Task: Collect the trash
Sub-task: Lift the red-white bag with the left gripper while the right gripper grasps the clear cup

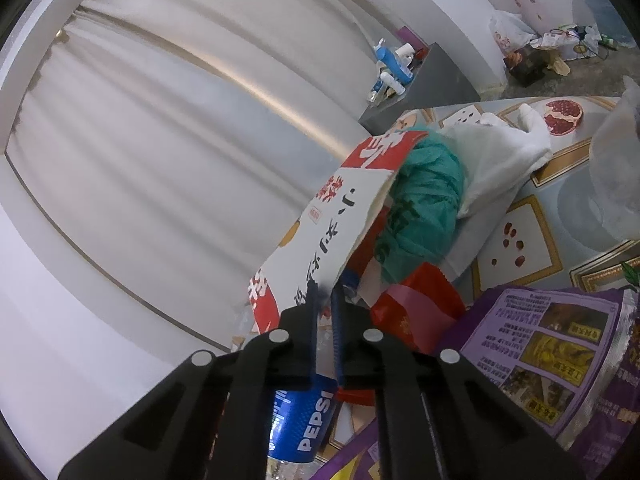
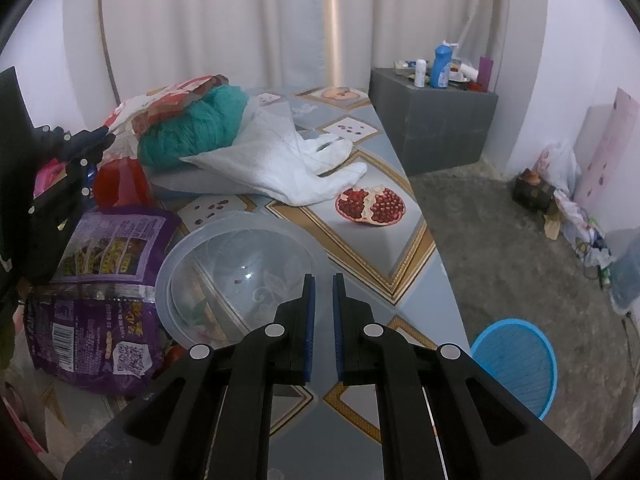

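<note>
Left hand-held gripper (image 1: 325, 294) pinching one white-red carton (image 1: 340, 216), one clear bowl (image 2: 236, 276)

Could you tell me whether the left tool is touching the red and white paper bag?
Touching: in the left wrist view, the left tool is pinched shut on the lower edge of the red and white paper bag.
</note>
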A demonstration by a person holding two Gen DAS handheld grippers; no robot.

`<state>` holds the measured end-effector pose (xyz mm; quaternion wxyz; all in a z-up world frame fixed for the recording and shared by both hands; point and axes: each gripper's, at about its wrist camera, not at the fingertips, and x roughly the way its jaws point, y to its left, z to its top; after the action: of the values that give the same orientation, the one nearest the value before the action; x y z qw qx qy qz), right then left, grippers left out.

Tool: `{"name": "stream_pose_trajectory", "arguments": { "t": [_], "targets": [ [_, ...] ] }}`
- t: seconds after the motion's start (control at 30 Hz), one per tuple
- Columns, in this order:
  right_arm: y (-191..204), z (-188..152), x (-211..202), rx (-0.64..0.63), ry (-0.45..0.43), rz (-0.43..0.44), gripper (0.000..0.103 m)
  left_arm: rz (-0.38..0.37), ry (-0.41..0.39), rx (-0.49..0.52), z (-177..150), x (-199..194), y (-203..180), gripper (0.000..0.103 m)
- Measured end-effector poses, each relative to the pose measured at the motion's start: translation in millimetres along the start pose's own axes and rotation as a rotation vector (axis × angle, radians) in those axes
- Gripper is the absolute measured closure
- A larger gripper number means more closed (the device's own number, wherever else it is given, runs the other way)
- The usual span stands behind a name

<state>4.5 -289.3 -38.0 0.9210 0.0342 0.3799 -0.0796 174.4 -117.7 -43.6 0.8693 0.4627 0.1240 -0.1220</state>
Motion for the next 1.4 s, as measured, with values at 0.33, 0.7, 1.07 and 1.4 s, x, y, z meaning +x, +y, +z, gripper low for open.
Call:
{"name": "stream_pose_trajectory", "arguments": {
  "t": [0.33, 0.7, 1.07, 1.4],
  "targets": [
    [3.2, -0.3, -5.8, -0.014, -0.031, 0.001, 0.098, 0.052, -0.042, 0.023, -3.1, -11.9, 4.1, 0.102],
    [8.1, 5.0, -16.5, -0.031, -0.092, -0.009, 0.099, 0.128, -0.083, -0.016, -4.9, -28.9, 27.5, 0.103],
    [14.3, 11.8, -38.5, -0.035, -0.172, -0.013, 0.103, 0.250, -0.160, -0.081, -2.6, -63.0, 63.3, 0.103],
    [11.4, 9.9, -80.5, -0.019, -0.279, -0.024, 0.103, 0.314, -0.262, -0.097, 11.3, -123.8, 82.3, 0.103]
  ]
}}
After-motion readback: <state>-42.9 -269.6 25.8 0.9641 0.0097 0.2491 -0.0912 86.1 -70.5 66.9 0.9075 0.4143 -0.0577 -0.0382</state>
